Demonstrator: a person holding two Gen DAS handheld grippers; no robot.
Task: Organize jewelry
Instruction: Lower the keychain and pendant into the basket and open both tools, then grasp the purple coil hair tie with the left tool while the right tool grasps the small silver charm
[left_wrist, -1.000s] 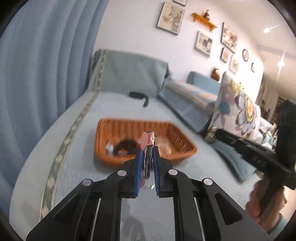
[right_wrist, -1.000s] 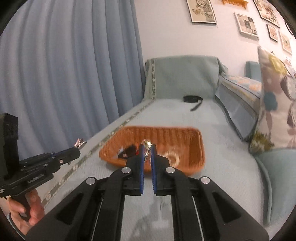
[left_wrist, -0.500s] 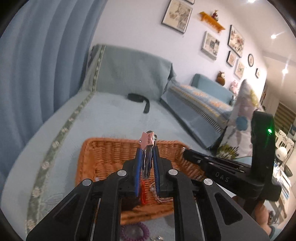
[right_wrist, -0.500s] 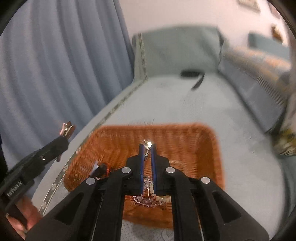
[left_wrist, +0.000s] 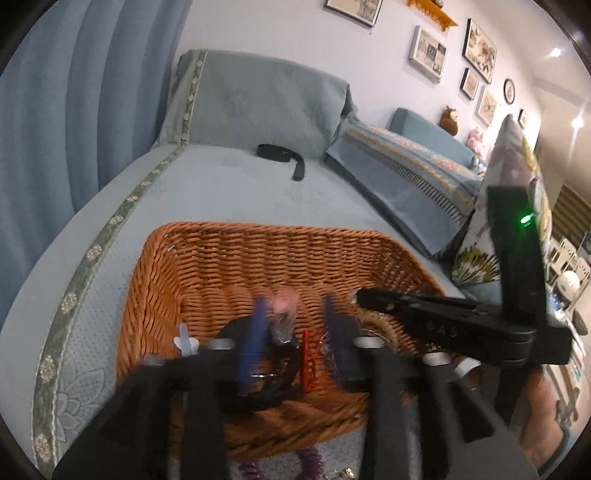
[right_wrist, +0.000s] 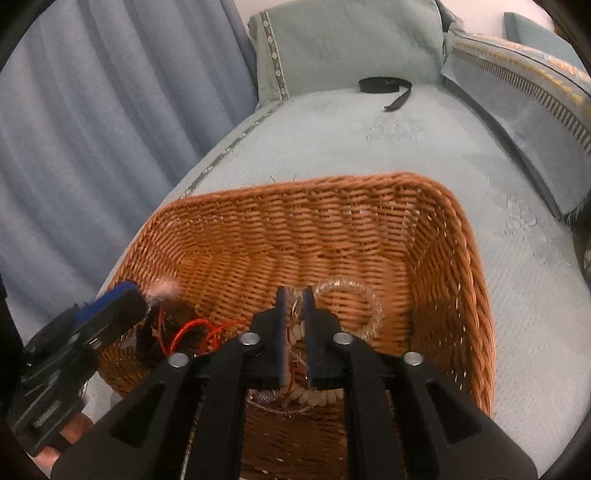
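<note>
Dropping blurred between spread left claw (left_wrist: 293, 325), pink clip (left_wrist: 284, 301).

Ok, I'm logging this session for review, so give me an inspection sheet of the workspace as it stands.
Surface: pale blue quilted cover with the wicker basket sitting on it.
Job's things: pink clip at the left gripper, over the basket; silver piece in the right gripper; clear bracelet and red cord in the basket.
Clutter: black strap far back on the cover; purple coil tie outside the basket's near edge.
Grippers: left gripper open, blurred; right gripper shut on the silver piece.
Cables: nothing seen.
Surroundings: blue curtain, floral pillow, framed pictures.
</note>
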